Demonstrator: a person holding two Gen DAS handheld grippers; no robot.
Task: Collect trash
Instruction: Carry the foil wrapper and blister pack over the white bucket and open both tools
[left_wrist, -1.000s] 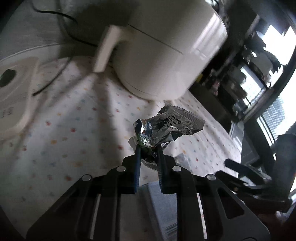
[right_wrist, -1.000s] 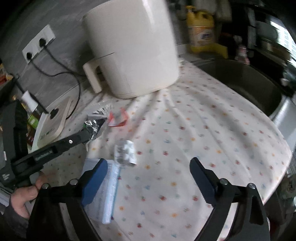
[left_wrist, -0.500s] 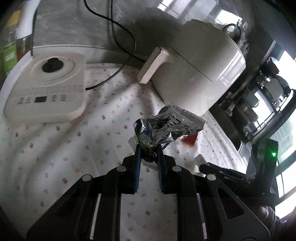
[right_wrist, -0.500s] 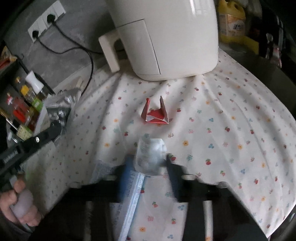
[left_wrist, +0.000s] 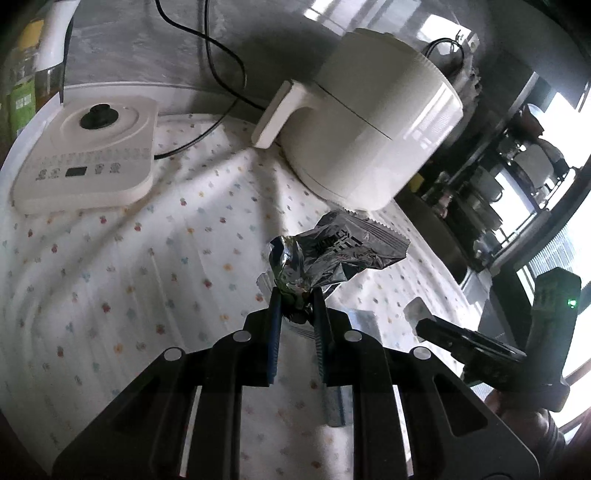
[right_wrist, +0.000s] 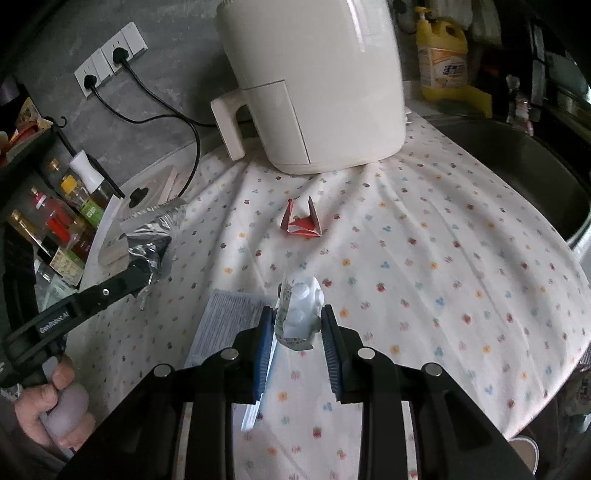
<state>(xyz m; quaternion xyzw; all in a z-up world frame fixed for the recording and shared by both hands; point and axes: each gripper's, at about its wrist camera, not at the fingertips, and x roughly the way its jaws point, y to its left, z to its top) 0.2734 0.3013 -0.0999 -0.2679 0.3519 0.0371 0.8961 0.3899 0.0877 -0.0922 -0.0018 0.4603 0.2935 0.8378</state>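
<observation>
Now left gripper (left_wrist: 296, 300) pinching foil wrapper (left_wrist: 332, 254), right gripper (right_wrist: 298, 320) pinching blister pack (right_wrist: 300, 310)

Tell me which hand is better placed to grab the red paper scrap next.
Right, though neither is free. The red paper scrap lies straight ahead of the right gripper, which is shut on a pill pack. The left gripper holds a foil wrapper off to the side, so something must be dropped first.

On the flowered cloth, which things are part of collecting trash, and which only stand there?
Trash: foil wrapper in left gripper; blister pack in right gripper; red paper scrap; flat blue-white packet.
Not trash: air fryer; white appliance base; detergent bottle.
</observation>
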